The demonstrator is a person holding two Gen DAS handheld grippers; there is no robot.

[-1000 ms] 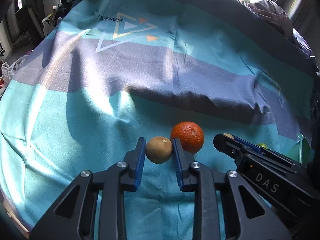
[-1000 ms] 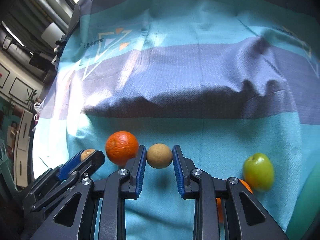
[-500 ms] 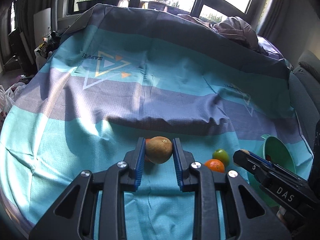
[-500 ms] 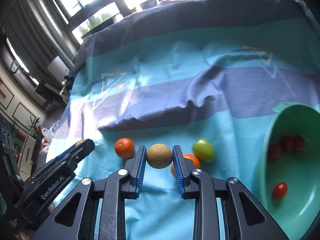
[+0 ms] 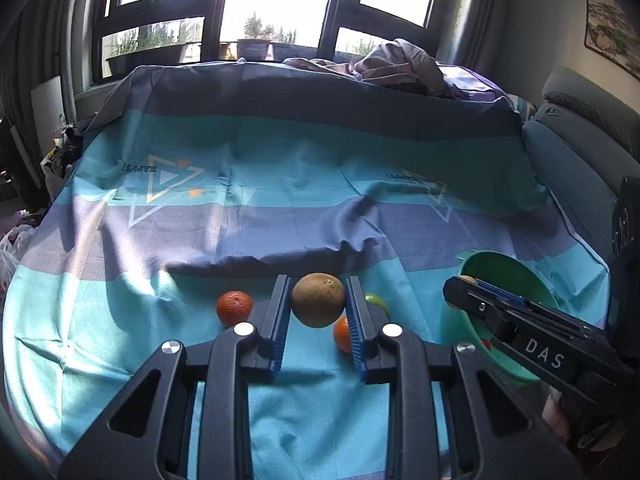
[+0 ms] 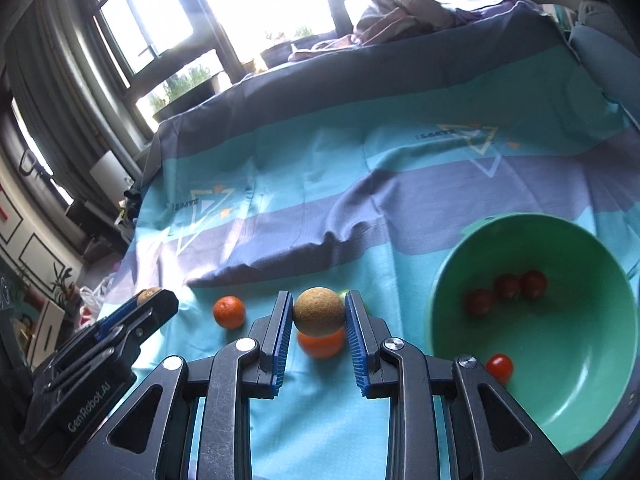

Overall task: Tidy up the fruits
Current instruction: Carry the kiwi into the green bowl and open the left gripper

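My left gripper (image 5: 318,304) is shut on a brown kiwi (image 5: 318,299), held above the cloth. My right gripper (image 6: 319,312) is shut on a second brown kiwi (image 6: 319,311), also lifted; it shows in the left wrist view (image 5: 466,285) over the bowl's near side. A green bowl (image 6: 568,396) at the right holds several cherry tomatoes (image 6: 506,286). An orange (image 6: 229,312) lies on the cloth at left, another orange (image 6: 320,345) below the right kiwi. A green apple (image 5: 376,300) is mostly hidden behind a finger.
The fruits lie on a teal and purple striped cloth (image 5: 280,184) over a bed. A crumpled blanket (image 5: 400,68) lies at the far edge under the windows. A grey sofa (image 5: 580,152) stands at the right. The left gripper shows in the right wrist view (image 6: 154,300).
Both grippers have risen from the cloth with their kiwis and drawn back. The right gripper has swung right, bringing the green bowl into view.
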